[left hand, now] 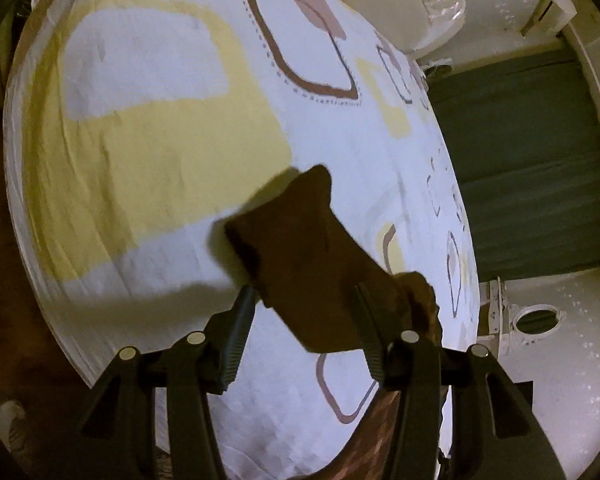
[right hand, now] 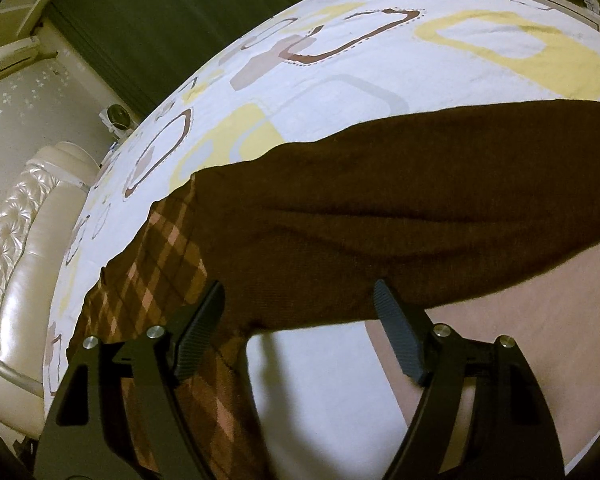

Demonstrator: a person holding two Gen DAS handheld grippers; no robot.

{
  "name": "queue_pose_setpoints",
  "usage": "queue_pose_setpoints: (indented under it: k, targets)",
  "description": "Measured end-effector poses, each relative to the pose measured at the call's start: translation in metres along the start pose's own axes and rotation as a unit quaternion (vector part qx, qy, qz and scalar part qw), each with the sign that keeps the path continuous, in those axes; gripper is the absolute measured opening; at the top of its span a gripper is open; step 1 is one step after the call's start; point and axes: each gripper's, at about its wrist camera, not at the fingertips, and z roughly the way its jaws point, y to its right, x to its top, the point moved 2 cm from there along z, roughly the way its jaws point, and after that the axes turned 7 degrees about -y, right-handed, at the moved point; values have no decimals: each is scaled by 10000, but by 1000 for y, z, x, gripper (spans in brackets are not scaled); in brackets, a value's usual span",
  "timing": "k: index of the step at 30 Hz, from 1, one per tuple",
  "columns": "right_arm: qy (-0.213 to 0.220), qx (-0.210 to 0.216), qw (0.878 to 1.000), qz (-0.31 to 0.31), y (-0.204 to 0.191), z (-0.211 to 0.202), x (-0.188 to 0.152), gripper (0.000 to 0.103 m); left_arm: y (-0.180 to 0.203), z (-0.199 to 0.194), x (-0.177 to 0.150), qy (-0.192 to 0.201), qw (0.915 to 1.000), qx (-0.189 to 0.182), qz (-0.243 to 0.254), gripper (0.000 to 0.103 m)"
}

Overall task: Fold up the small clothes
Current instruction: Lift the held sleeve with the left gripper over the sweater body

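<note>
The brown garment (right hand: pixel 380 216) is what I'm working with, and it lies spread across the patterned bedsheet (right hand: pixel 360 68) in my right wrist view. My right gripper (right hand: pixel 298 300) has its fingers spread wide apart, hovering just above the near edge of the plain brown cloth; I can't tell whether the tips are touching it. To the left of that plain part I see a checked brown-and-pink section (right hand: pixel 156 264) of the same garment, running down under my left-hand finger (right hand: pixel 200 328).

In my left wrist view, the left gripper (left hand: pixel 304 300) also has its fingers apart. A flap of the brown garment (left hand: pixel 300 248) sits between and beyond them, raised off the sheet and casting a shadow to its left. The cloth overlaps the right finger (left hand: pixel 370 332), but I can't tell whether anything is pinched there. A strip of the checked fabric (left hand: pixel 384 416) shows low in that frame.

Beyond the sheet (left hand: pixel 160 140) with its yellow and brown rounded squares, I see a padded cream headboard (right hand: pixel 16 232), a dark green curtain (left hand: pixel 528 168) and a wall-mounted air conditioner (right hand: pixel 16 56).
</note>
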Motion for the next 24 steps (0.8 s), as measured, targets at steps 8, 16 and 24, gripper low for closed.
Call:
queue_pose_setpoints:
  k: [8, 16, 24]
  targets:
    - [-3, -10, 10000, -24, 0, 0, -1, 78, 2, 21, 3, -76, 9998, -42, -177, 50]
    - [29, -39, 10000, -49, 0, 0, -2, 78, 1, 27, 6, -250, 9995, -106, -147, 5]
    - [28, -13, 10000, -18, 0, -1, -2, 78, 24, 12, 10, -206, 9976, -371, 545, 5]
